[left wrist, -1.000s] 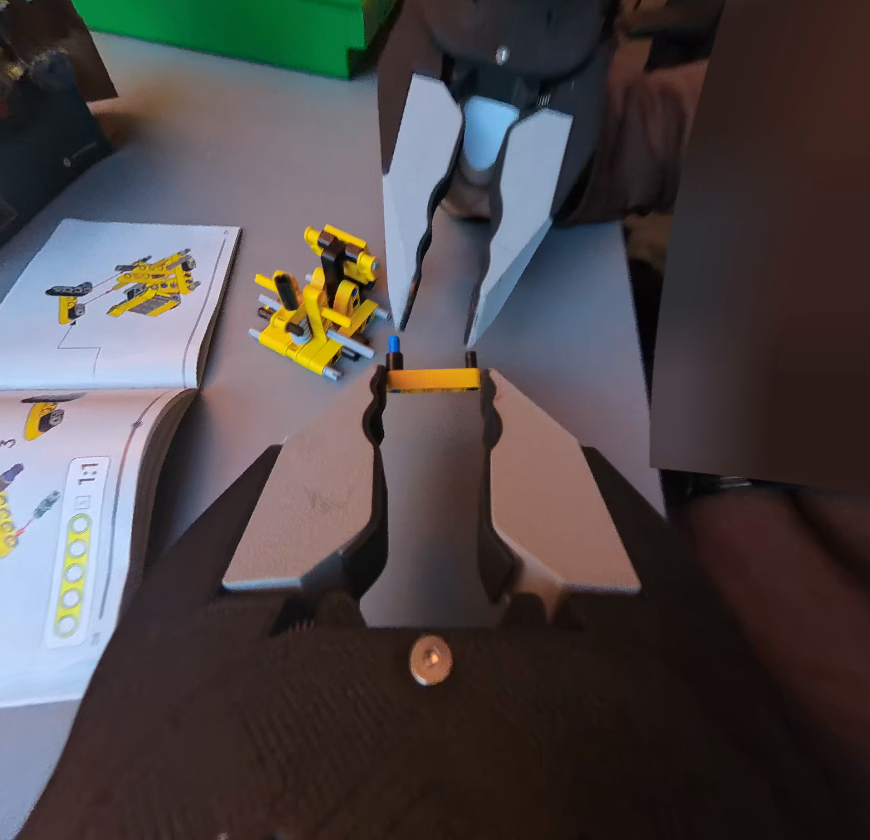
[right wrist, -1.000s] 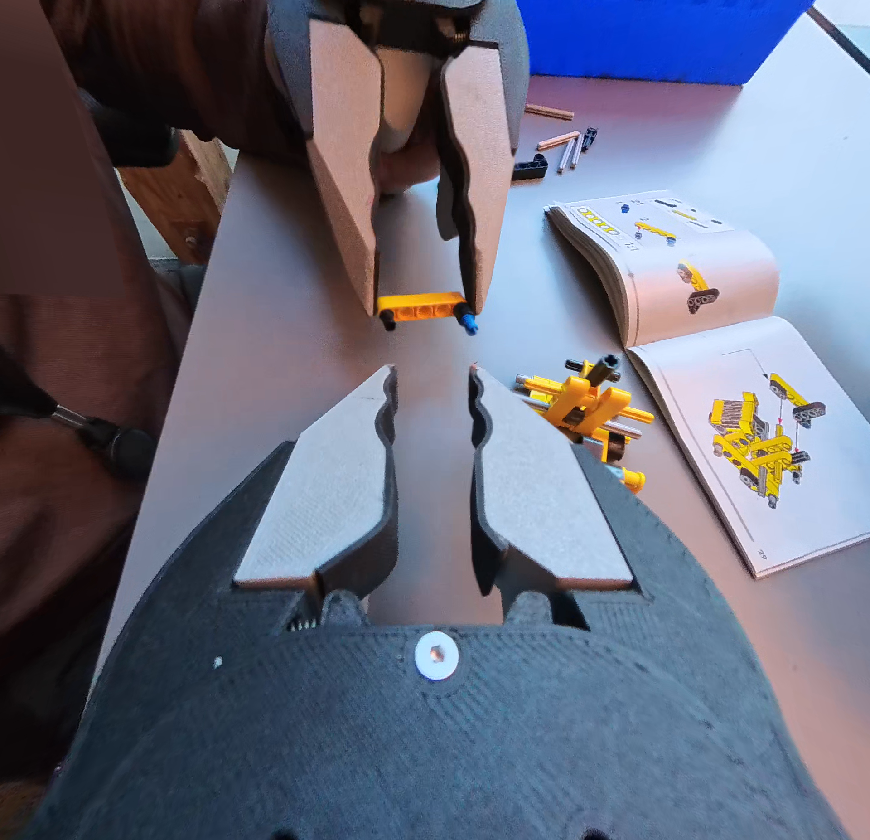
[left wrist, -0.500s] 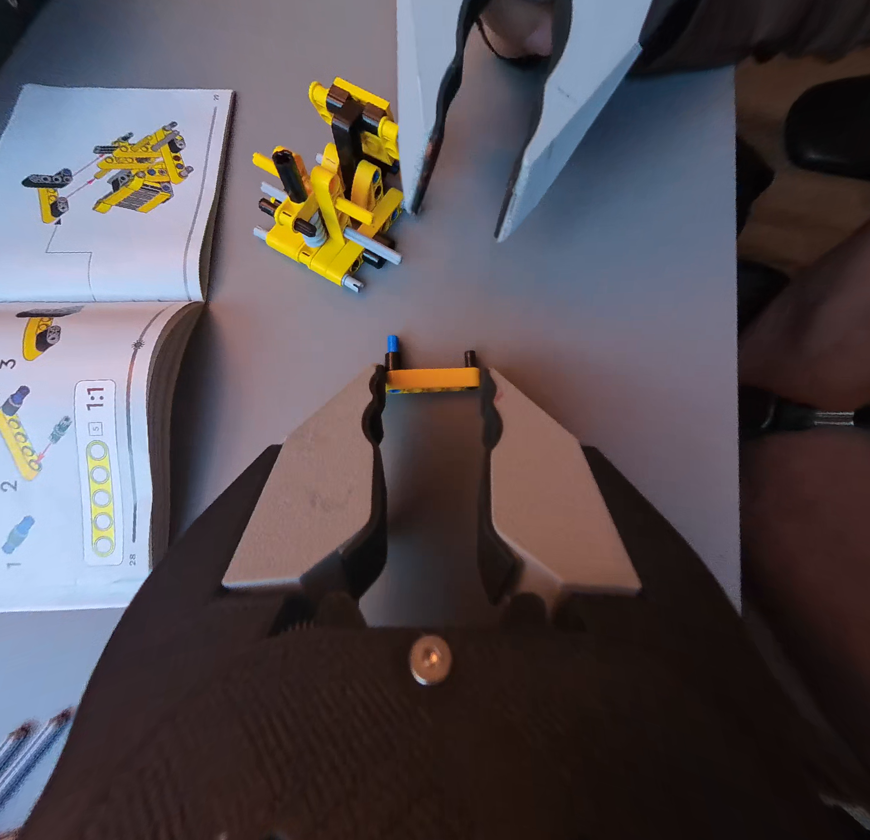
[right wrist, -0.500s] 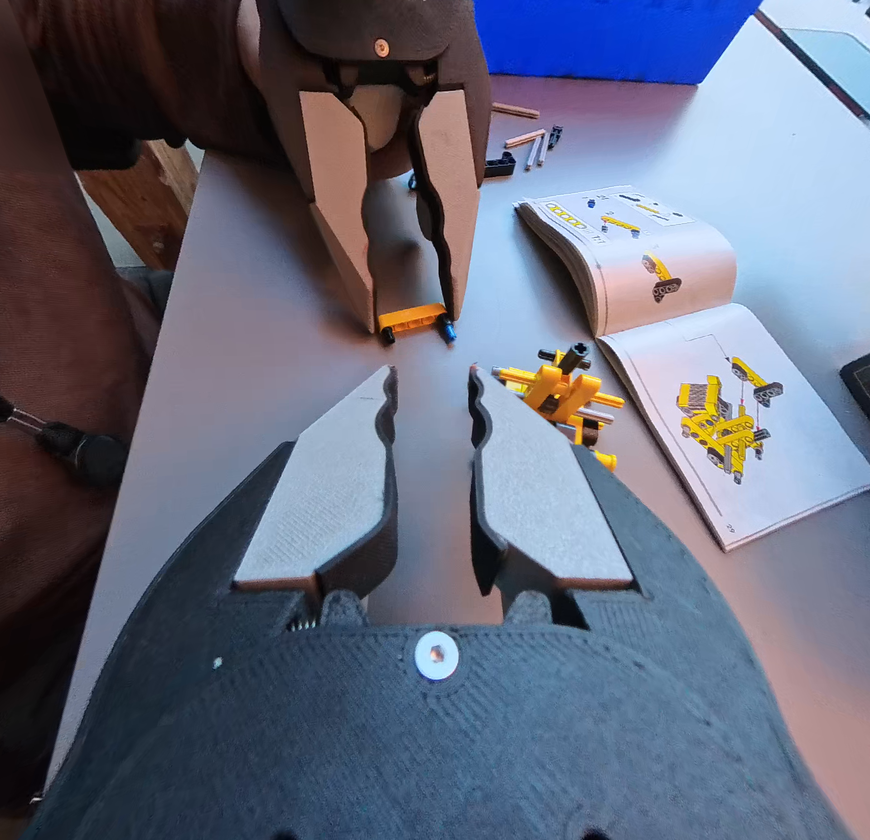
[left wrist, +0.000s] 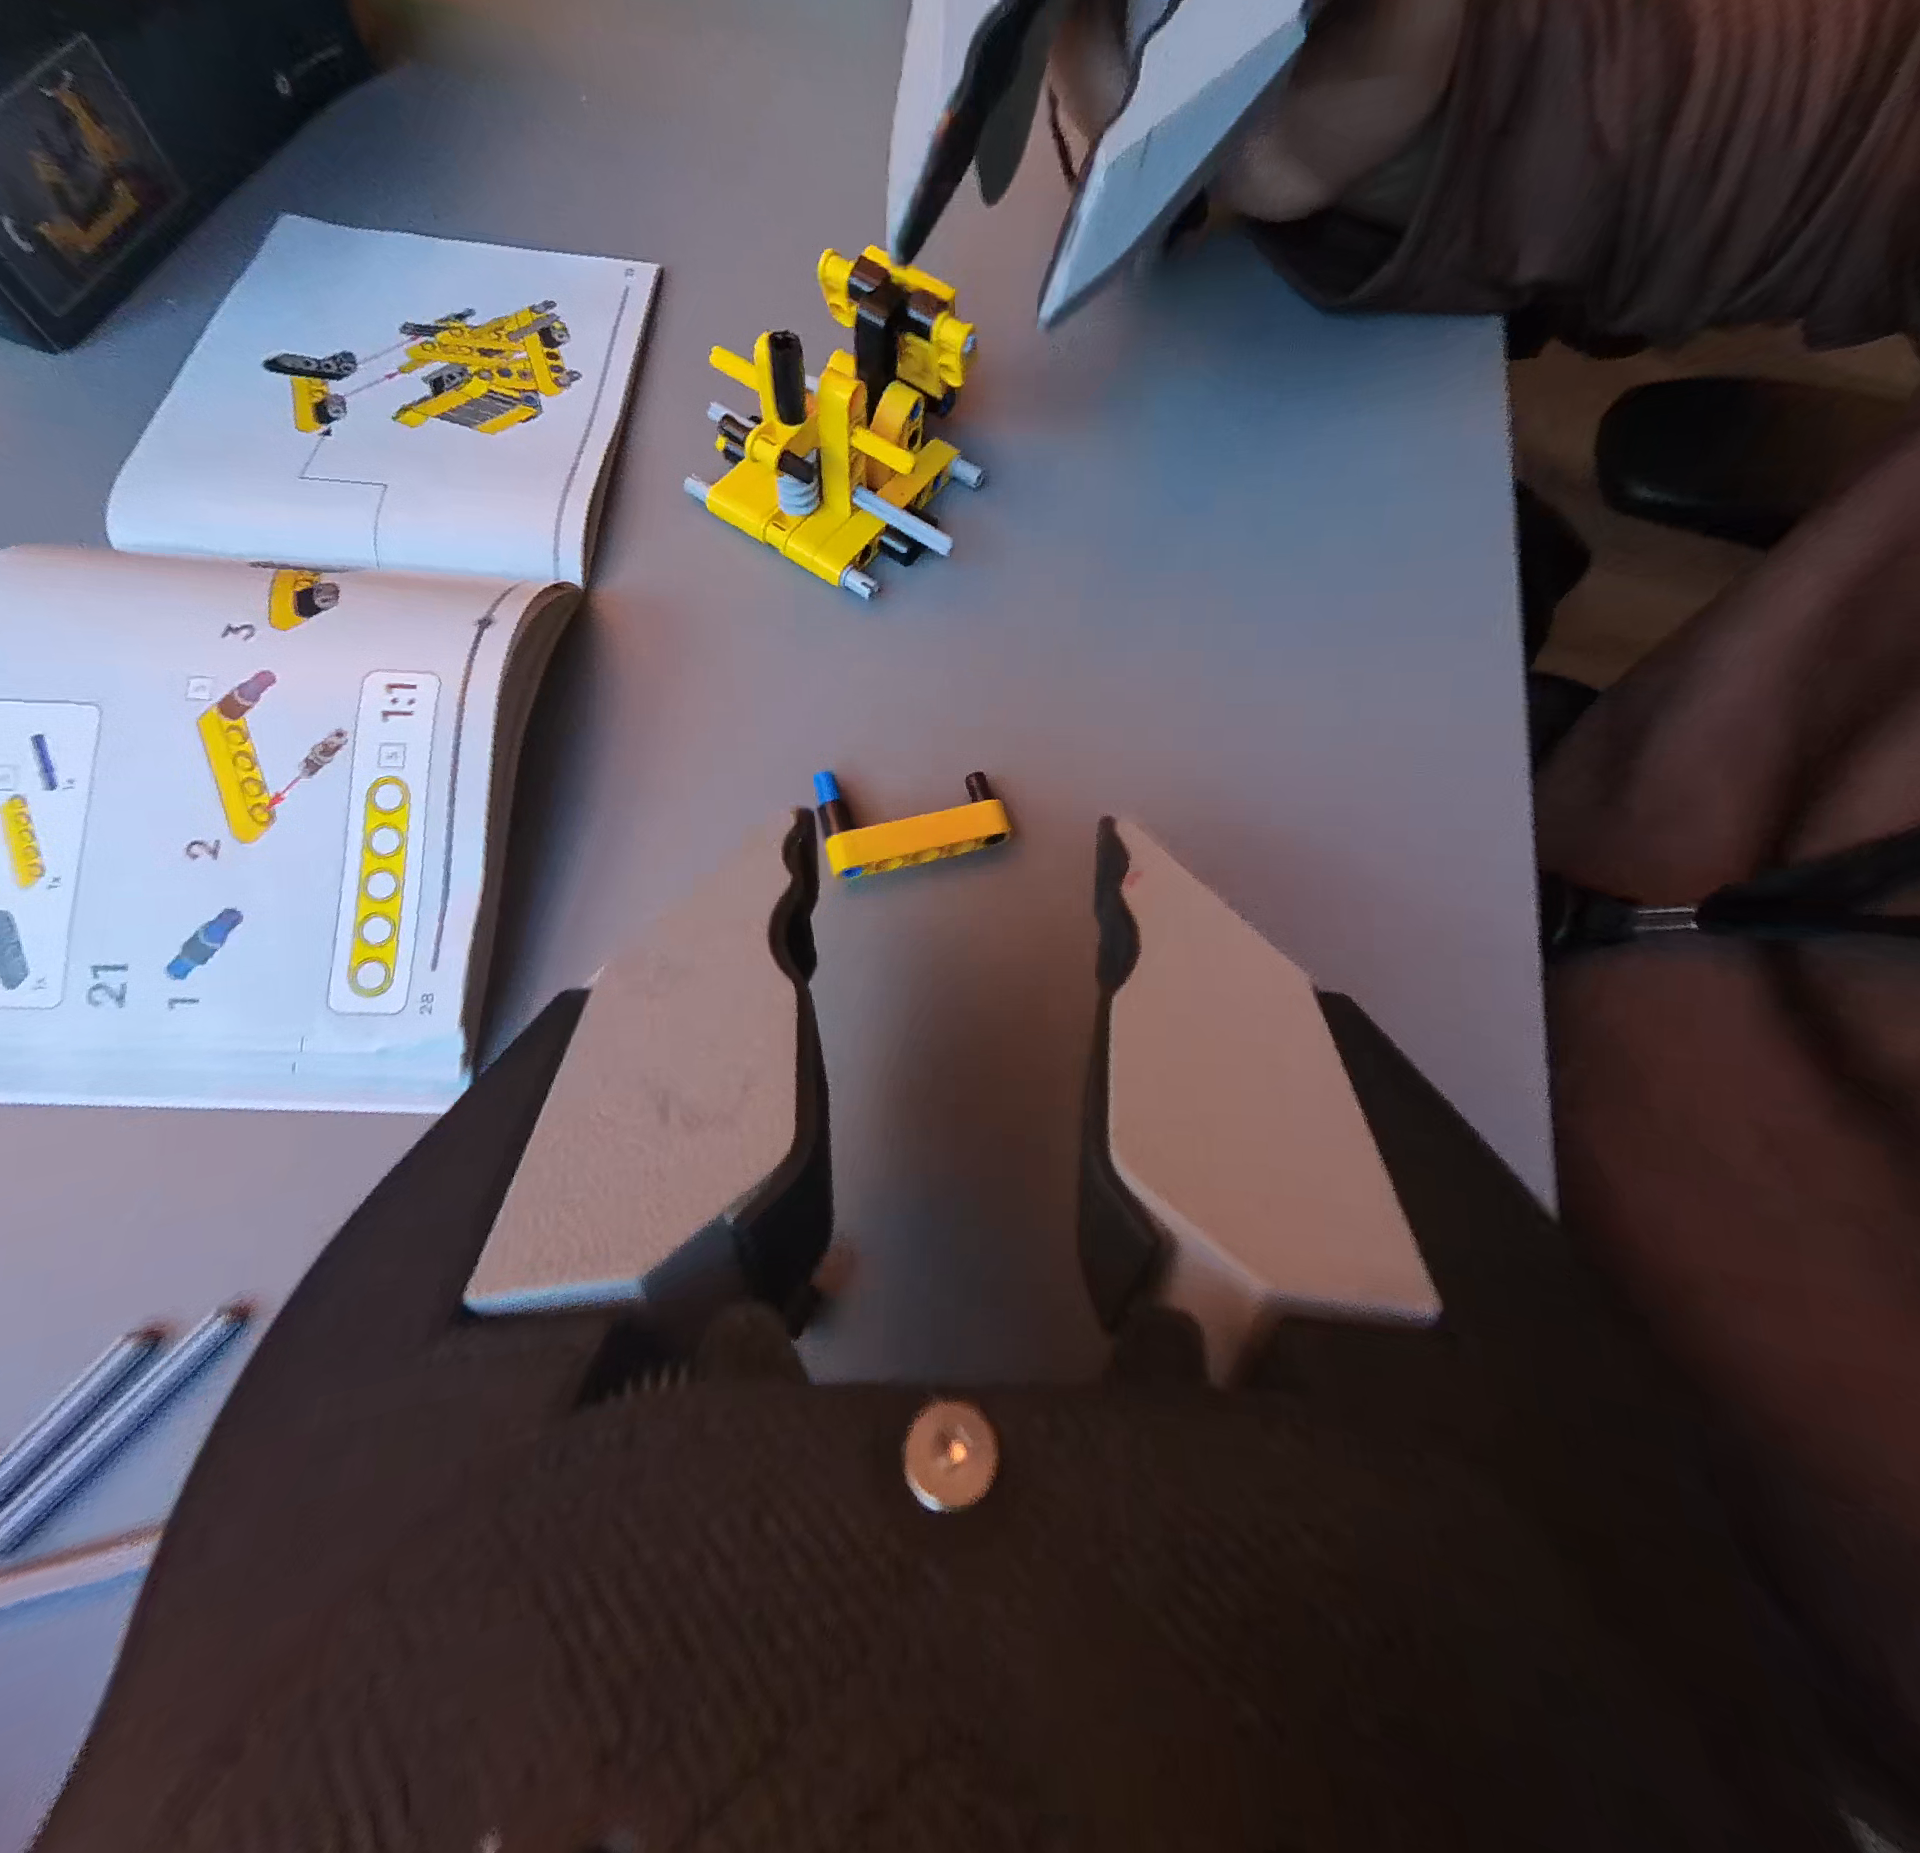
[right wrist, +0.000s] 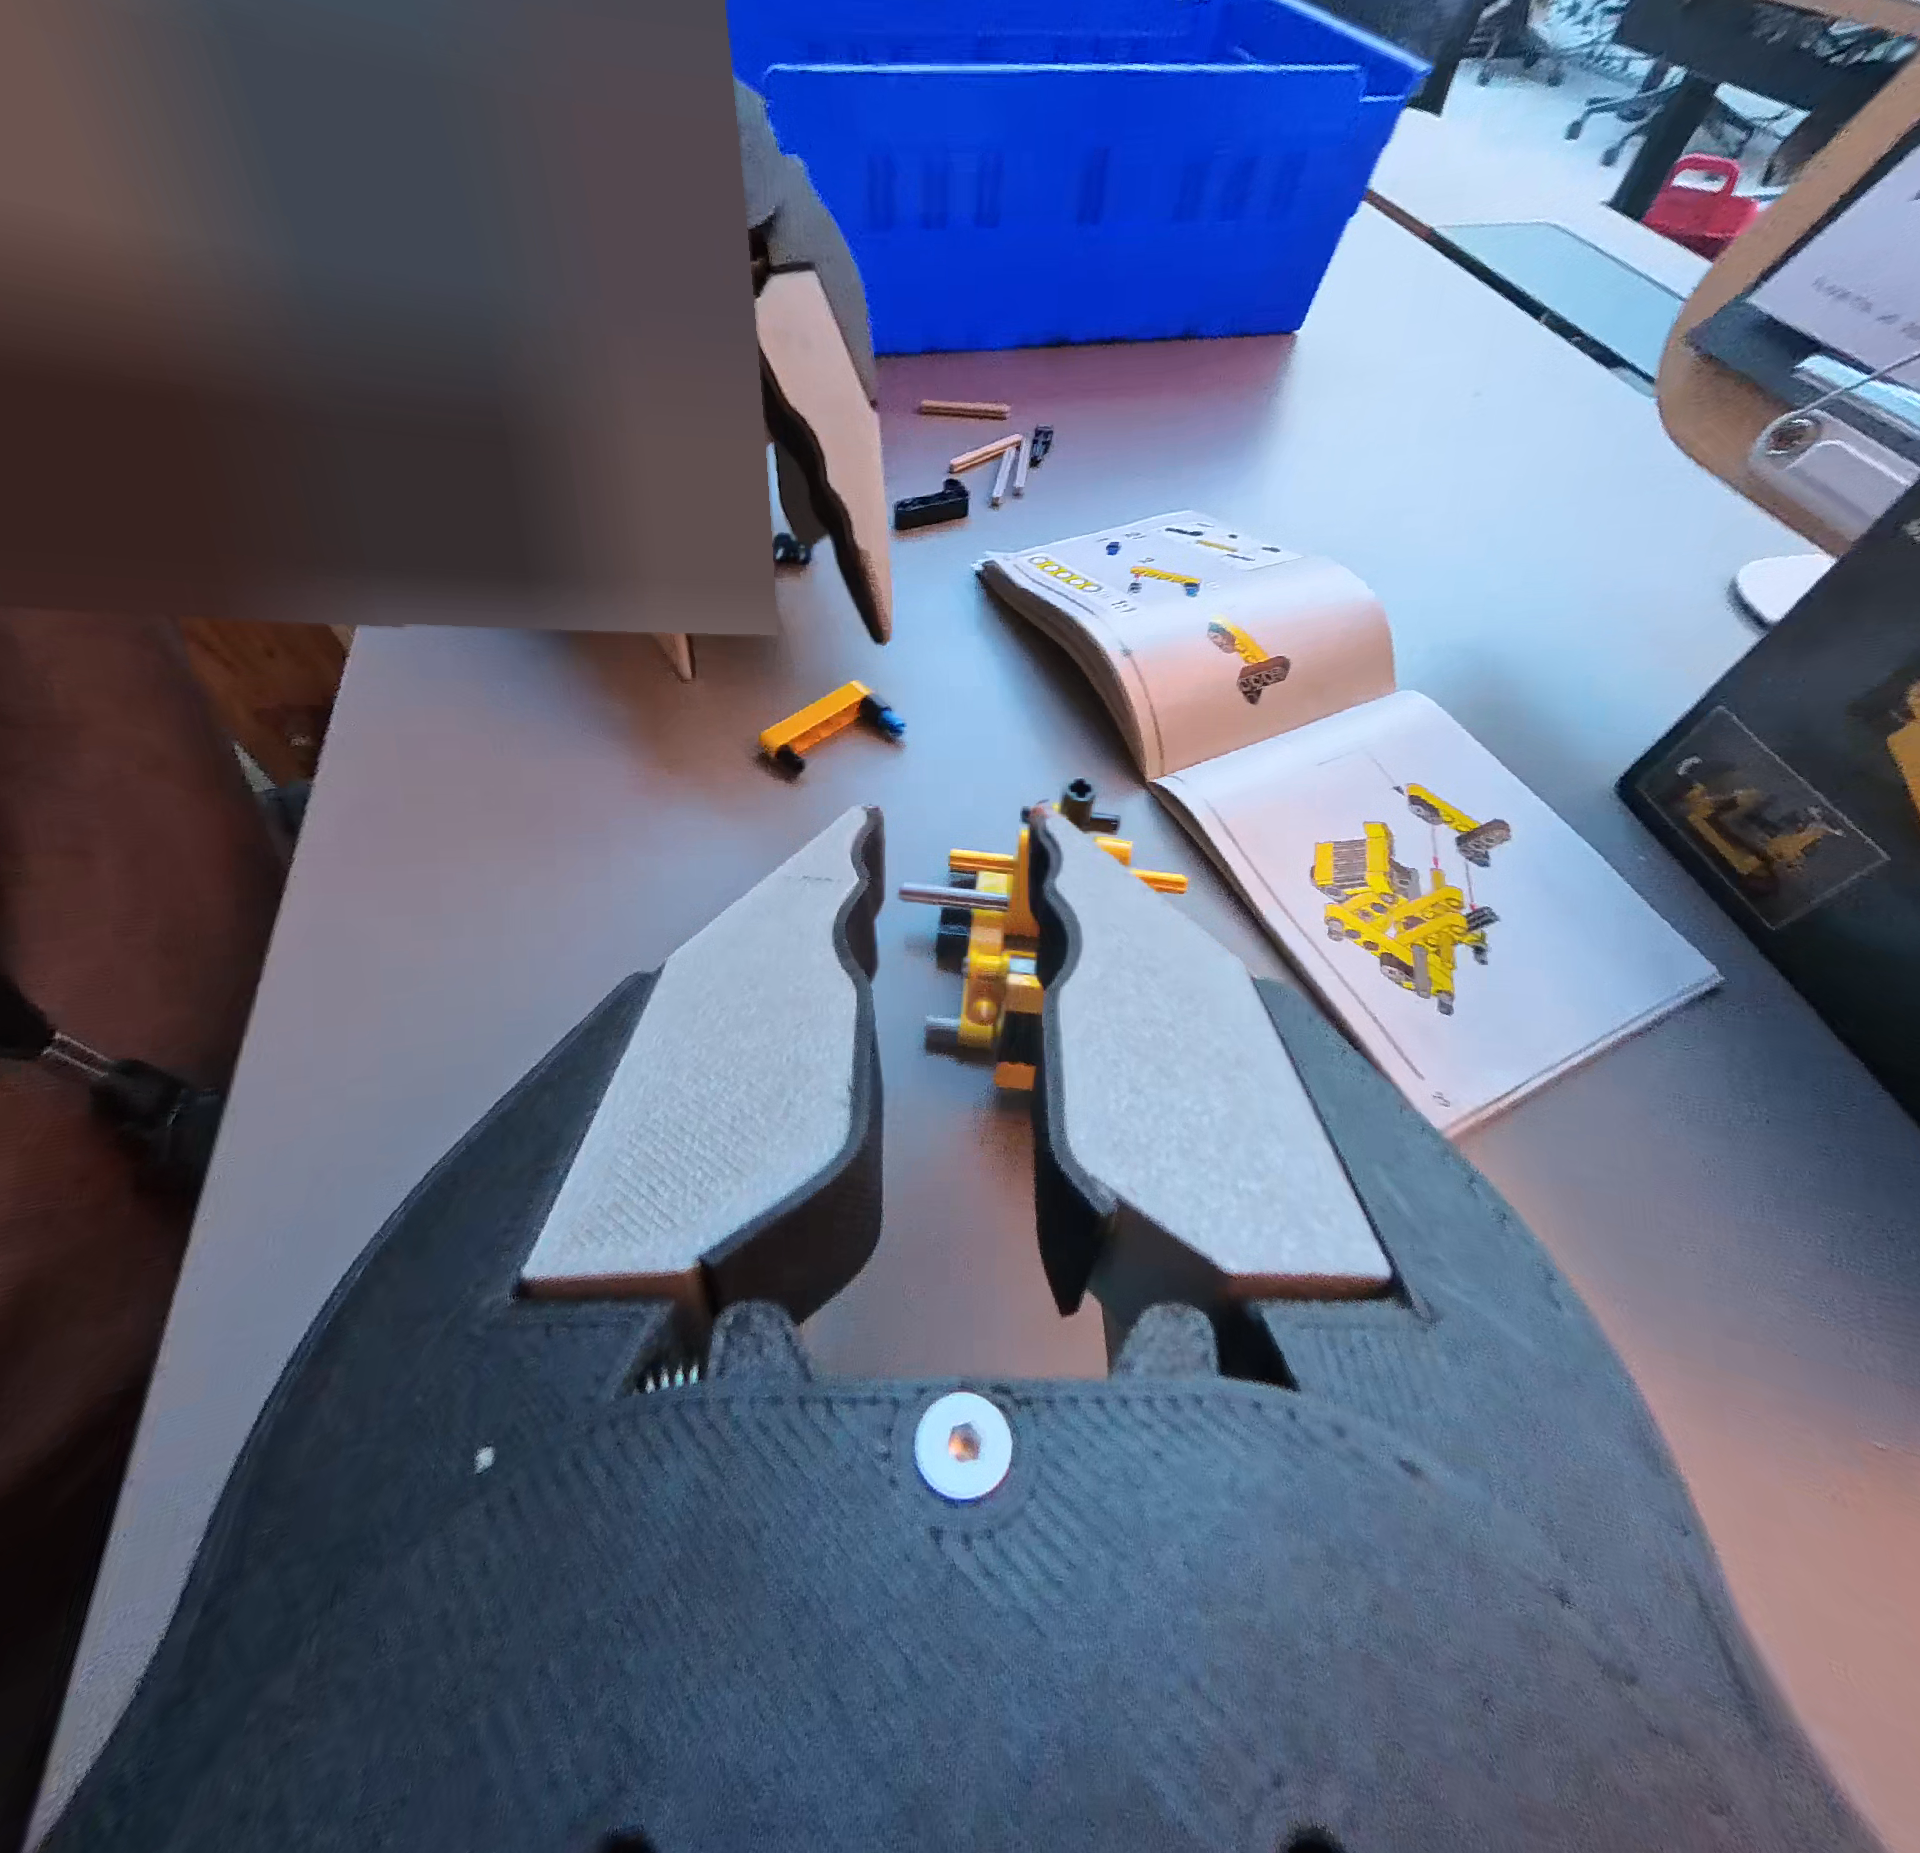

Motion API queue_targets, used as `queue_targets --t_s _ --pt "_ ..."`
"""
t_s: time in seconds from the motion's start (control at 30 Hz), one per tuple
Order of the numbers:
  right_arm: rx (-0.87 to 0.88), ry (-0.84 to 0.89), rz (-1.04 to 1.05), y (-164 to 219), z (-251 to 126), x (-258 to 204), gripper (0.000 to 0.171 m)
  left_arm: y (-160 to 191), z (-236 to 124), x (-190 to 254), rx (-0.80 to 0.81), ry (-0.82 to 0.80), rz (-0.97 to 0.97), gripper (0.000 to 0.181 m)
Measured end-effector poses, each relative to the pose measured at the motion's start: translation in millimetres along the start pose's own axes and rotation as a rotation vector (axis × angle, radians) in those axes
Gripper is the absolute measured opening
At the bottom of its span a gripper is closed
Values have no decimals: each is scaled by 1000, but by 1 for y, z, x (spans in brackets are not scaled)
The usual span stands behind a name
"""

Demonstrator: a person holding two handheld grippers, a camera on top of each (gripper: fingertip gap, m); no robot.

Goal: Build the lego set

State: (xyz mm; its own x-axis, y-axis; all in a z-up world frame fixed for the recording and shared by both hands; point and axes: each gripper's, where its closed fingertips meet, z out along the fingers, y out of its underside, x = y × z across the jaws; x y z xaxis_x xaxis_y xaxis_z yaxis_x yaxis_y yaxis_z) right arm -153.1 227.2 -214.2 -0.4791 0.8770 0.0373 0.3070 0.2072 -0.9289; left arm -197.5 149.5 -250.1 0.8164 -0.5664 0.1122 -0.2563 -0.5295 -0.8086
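A short yellow beam [left wrist: 920, 835] with a blue pin and a black pin lies flat on the grey table [left wrist: 1247, 608]. It is just ahead of my open left gripper [left wrist: 951, 832], nearer its left fingertip, and nothing holds it. It also shows in the right wrist view [right wrist: 826, 725]. The yellow lego assembly [left wrist: 831, 432] stands farther off. My right gripper [right wrist: 954, 832] is open with the assembly [right wrist: 987, 930] between its fingers. In the left wrist view the right gripper [left wrist: 977, 281] hangs over the assembly's top, one fingertip touching it.
An open instruction booklet [left wrist: 312, 660] lies left of the assembly. A black box [left wrist: 135, 141] sits behind it. Two grey axles [left wrist: 94, 1408] lie near left. A blue bin [right wrist: 1060, 172] and loose small parts [right wrist: 977, 453] are at the far end. The table edge [left wrist: 1517, 764] runs close on the right. There is about 11 cm between the tips of the two grippers.
My left gripper opened and let go of the yellow beam, which now lies on the table. My right gripper moved over to the yellow assembly and now has it between its fingers.
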Motion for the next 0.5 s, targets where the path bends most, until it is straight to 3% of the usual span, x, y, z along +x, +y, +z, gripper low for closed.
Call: queue_targets --t_s 0.27,0.5 --pt "121 142 32 -16 -24 31 28 0 -4 -12 6 -110 41 50" --pt "207 210 114 -15 -42 59 47 3 -14 -40 -12 -308 81 40"
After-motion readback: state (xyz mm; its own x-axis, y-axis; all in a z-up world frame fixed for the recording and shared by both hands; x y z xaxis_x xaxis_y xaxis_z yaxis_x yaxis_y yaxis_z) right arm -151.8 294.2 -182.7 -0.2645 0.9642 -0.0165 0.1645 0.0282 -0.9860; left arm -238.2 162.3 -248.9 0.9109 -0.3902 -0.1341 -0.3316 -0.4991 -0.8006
